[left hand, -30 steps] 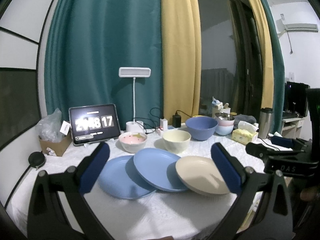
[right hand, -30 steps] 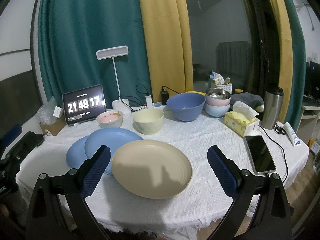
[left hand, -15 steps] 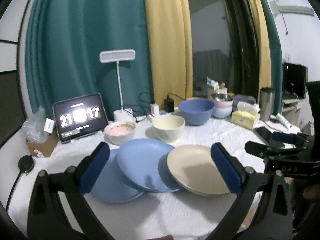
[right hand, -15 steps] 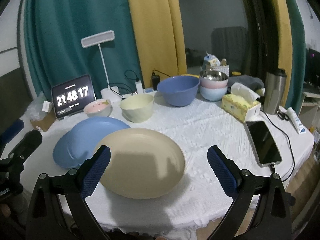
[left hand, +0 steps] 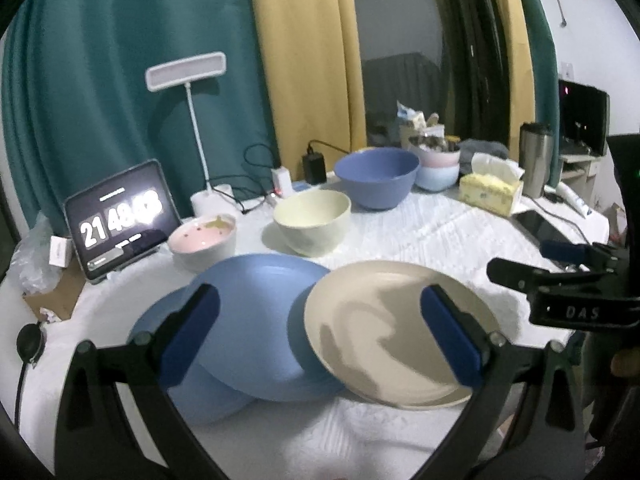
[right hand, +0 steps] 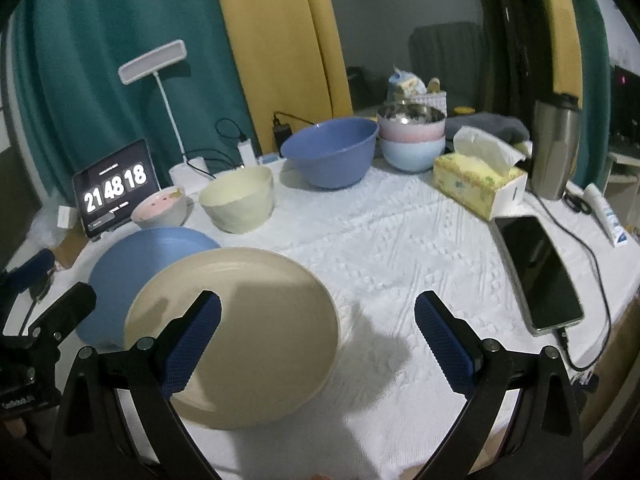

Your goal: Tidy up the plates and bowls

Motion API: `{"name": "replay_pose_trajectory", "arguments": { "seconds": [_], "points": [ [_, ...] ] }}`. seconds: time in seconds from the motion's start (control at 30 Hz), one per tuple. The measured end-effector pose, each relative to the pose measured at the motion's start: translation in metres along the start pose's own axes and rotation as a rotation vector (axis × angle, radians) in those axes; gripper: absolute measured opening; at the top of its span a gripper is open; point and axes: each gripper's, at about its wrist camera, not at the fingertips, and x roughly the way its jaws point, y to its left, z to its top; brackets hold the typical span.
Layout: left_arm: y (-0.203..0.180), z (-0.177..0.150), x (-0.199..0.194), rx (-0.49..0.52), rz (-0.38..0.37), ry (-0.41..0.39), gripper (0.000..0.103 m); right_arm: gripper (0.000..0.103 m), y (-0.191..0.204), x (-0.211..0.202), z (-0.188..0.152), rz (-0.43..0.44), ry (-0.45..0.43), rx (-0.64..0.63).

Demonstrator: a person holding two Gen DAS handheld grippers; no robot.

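Barely begun: both claws, left gripper [left hand: 320, 336] and right gripper [right hand: 318, 340], hung spread wide and empty over the round beige plate [right hand: 234, 334]. It overlapped two pale-blue plates [left hand: 248, 320] at nine o'clock; the cream bowl [right hand: 238, 198] and large blue bowl [right hand: 330, 152] sat unstacked at twelve.

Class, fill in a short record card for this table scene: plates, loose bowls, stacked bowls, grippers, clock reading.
plates: beige plate overlapping a blue plate, which lies on another blue plate
loose bowls: pink bowl, cream bowl, large blue bowl
stacked bowls: metal bowl in a pink-and-blue stack
grippers: left hand-held gripper open; right hand-held gripper open; both empty
clock: tablet reads 21 48 18
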Motion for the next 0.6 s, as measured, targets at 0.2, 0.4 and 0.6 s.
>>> {"name": "replay_pose_trajectory", "arguments": {
  "seconds": [0.2,0.4,0.6],
  "points": [
    [-0.006,-0.007,0.030,0.009,-0.012,0.080,0.088,0.097,-0.008,0.030,-0.003,0.009,0.072,-0.009],
    [-0.012,-0.013,0.052,0.007,-0.019,0.143,0.074,0.088,-0.011,0.057,-0.007,0.036,0.143,-0.010],
    [-0.019,-0.020,0.067,0.014,-0.016,0.196,0.057,0.070,-0.015,0.073,-0.013,0.091,0.202,0.000]
  ]
}}
